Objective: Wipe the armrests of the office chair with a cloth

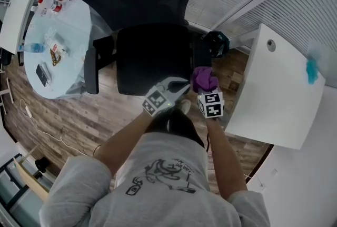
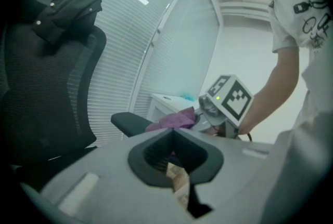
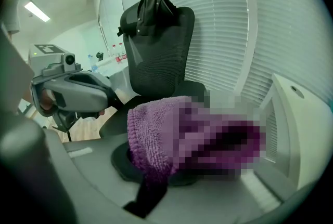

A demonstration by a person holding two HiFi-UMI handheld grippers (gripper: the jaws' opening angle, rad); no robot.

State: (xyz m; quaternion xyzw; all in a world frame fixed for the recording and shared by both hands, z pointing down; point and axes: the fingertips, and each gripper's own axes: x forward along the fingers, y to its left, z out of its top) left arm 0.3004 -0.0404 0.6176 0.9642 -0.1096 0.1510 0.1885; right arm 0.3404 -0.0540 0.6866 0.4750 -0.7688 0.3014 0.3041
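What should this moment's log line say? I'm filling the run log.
right hand-held gripper: shut on cloth | cloth: at armrest | left hand-held gripper: shut, empty

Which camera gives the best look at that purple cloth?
The right gripper view: the purple cloth fills it, clamped by the right gripper, weave visible. The head view shows a small bundle at the armrest; the left gripper view, a side glimpse.

Beside the desk (image 1: 274,91), cloth (image 1: 204,78) on chair (image 1: 150,60) armrest (image 1: 200,53)
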